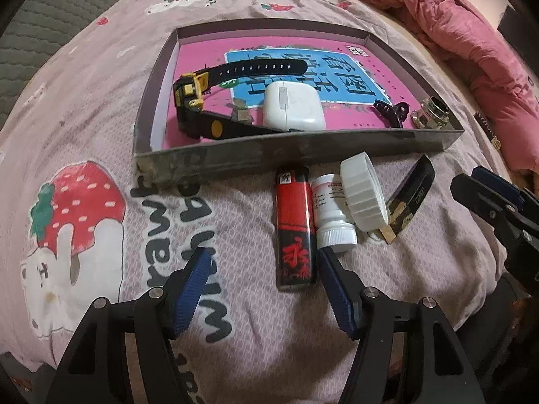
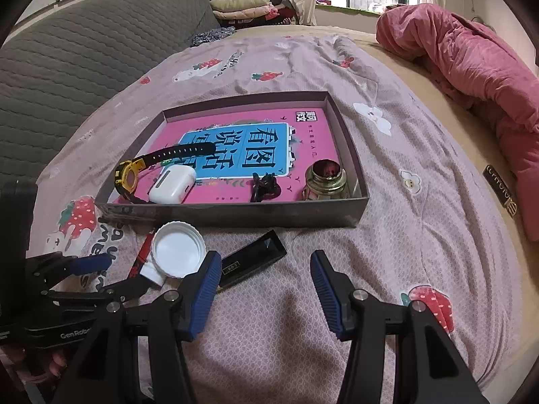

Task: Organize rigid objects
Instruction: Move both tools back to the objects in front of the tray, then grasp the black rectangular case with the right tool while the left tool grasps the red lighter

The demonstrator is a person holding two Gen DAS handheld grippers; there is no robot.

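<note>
A shallow grey box (image 1: 235,160) (image 2: 235,213) lies on the bedspread with a pink book as its floor. In it are a black and yellow watch (image 1: 190,91) (image 2: 126,176), a white charger case (image 1: 293,106) (image 2: 171,183), a black hair clip (image 1: 390,111) (image 2: 264,187) and a metal jar (image 1: 433,114) (image 2: 326,176). In front of the box lie a red lighter (image 1: 294,232), a white pill bottle (image 1: 331,215), a white lid (image 1: 362,195) (image 2: 177,252) and a black flat case (image 1: 409,198) (image 2: 252,259). My left gripper (image 1: 263,252) (image 2: 129,271) is open, its fingers astride the lighter's near end without pressing it. My right gripper (image 2: 264,256) (image 1: 471,178) is open and empty beside the black case.
The bedspread (image 2: 387,235) has strawberry prints. A rolled pink quilt (image 2: 471,77) (image 1: 454,33) lies along the right side. A grey quilted headboard (image 2: 84,60) stands at the left, with folded clothes (image 2: 246,6) behind it.
</note>
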